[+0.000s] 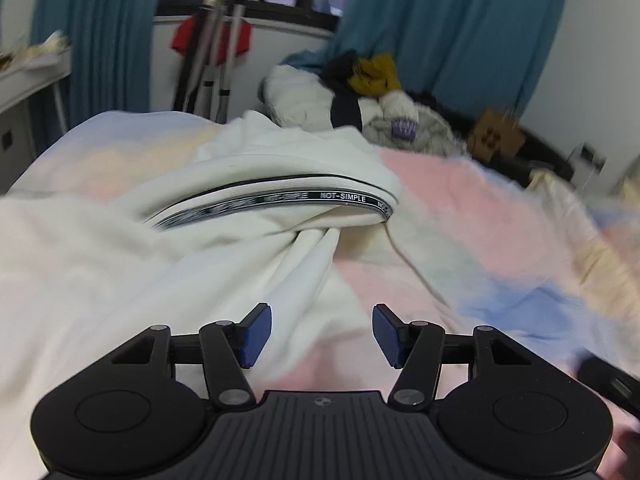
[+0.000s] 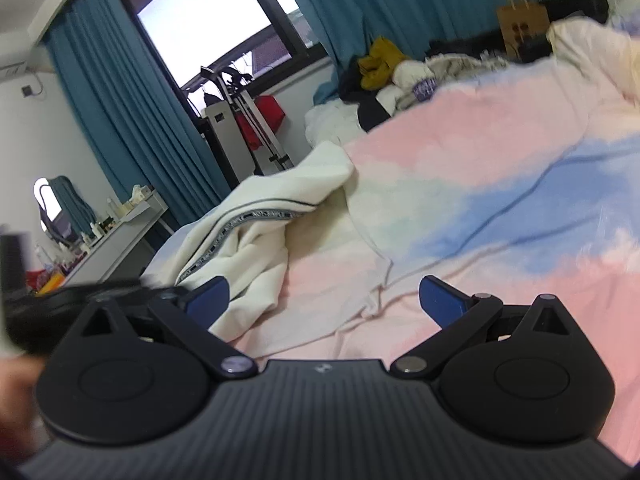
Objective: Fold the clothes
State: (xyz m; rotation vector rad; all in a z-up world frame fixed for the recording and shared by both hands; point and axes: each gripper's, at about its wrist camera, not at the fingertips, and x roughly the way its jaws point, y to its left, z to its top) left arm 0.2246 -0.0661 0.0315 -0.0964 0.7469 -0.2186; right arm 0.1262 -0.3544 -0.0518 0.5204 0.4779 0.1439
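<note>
Left wrist view, nearest zone: the left gripper (image 1: 322, 334) is hovering with its blue pads (image 1: 256, 334) spread apart and nothing between them, just above the white garment (image 1: 160, 248). At 4 o'clock a dark, blurred shape is showing at the frame edge; what it is cannot be told.

Right wrist view, nearest zone: the right gripper (image 2: 324, 300) is likewise standing with its pads (image 2: 440, 300) wide apart and empty, over the pink-and-blue bedspread (image 2: 500, 184). At 9 o'clock of this gripper another black device is lying blurred.

Middle zone: the white garment is lying crumpled on the bedspread (image 1: 480, 216), reaching from 9 o'clock to 12 o'clock of the left gripper, and from 10 to 12 o'clock of the right one (image 2: 256, 232). A black trim band lettered "NOT-SIMPLE" (image 1: 344, 197) is curving across its raised fold. A thin cord (image 1: 412, 260) is trailing from the garment toward 2 o'clock.

Far zone: a pile of clothes (image 1: 372, 96) is sitting at the bed's far end, at 12 to 1 o'clock. A brown paper bag (image 1: 496, 134) is standing near it at 2 o'clock. Teal curtains (image 1: 452, 28) are hanging beside the window (image 2: 208, 20); a stand with a red cloth (image 1: 212, 40) is standing under it.
</note>
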